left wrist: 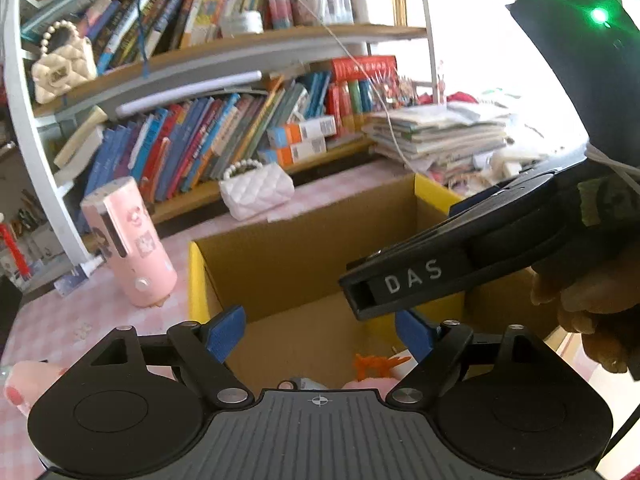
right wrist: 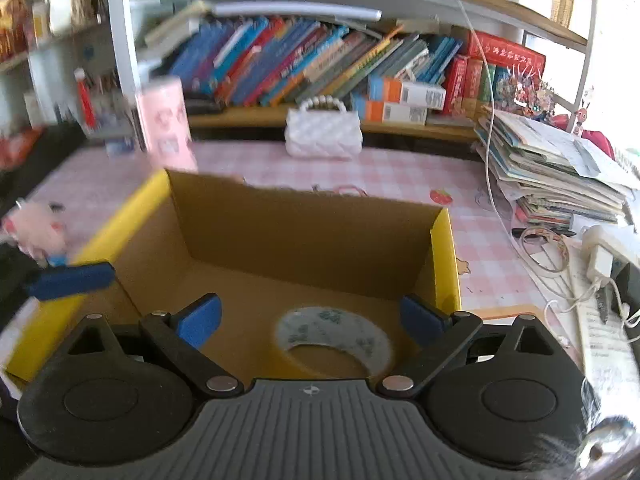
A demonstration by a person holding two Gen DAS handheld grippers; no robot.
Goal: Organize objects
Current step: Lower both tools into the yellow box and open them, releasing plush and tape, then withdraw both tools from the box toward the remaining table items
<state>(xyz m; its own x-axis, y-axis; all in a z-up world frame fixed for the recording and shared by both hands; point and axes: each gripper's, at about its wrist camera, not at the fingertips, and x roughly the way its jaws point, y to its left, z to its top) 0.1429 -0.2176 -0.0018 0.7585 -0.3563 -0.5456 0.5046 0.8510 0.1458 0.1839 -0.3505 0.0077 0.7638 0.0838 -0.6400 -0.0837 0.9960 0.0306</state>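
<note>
step: dropping items into cardboard box (right wrist: 304, 248) | left gripper (left wrist: 320, 334), right gripper (right wrist: 312, 316): spread, empty | next: likely fetch white quilted purse (right wrist: 324, 134)

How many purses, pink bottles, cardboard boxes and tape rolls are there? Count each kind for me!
Quilted purses with bead handles: 2, a cream one on the shelf and a white one on the table
Pink bottles: 1
Cardboard boxes: 1
Tape rolls: 1, lying in the box
Total: 5
</note>
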